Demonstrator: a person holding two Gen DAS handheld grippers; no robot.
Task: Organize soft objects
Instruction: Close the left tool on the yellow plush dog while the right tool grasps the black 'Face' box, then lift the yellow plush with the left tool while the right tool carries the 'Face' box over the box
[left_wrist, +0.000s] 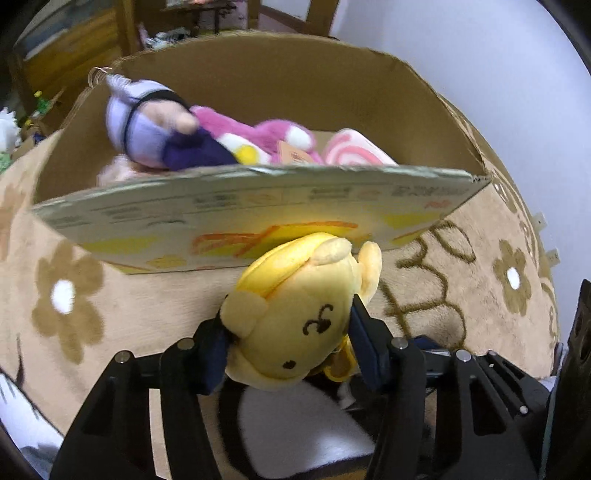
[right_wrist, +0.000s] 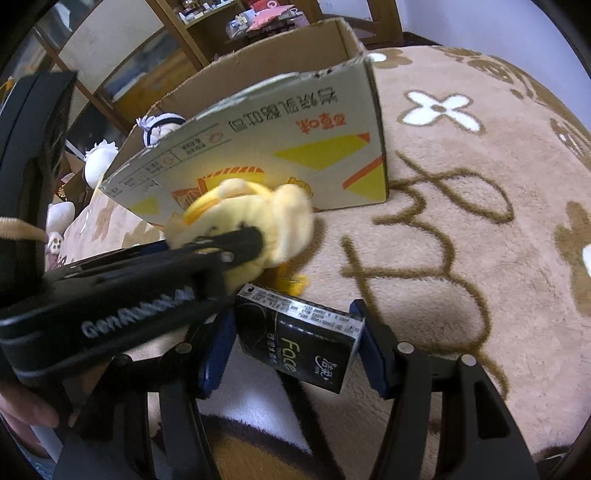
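My left gripper (left_wrist: 288, 332) is shut on a yellow plush dog (left_wrist: 295, 314) and holds it just in front of the near wall of an open cardboard box (left_wrist: 258, 218). Inside the box lie a purple-and-white plush (left_wrist: 147, 125), a pink plush (left_wrist: 258, 136) and a pink-swirl soft item (left_wrist: 354, 151). In the right wrist view the left gripper (right_wrist: 236, 243) with the yellow plush (right_wrist: 258, 218) crosses from the left before the box (right_wrist: 295, 147). My right gripper (right_wrist: 291, 347) is shut on a black tissue pack (right_wrist: 299, 343) above the rug.
A beige flower-patterned rug (right_wrist: 461, 221) covers the floor around the box. Wooden shelves and furniture (right_wrist: 184, 44) stand behind the box. White plush toys (right_wrist: 98, 162) lie left of the box. A pale wall (left_wrist: 480, 74) is at the right.
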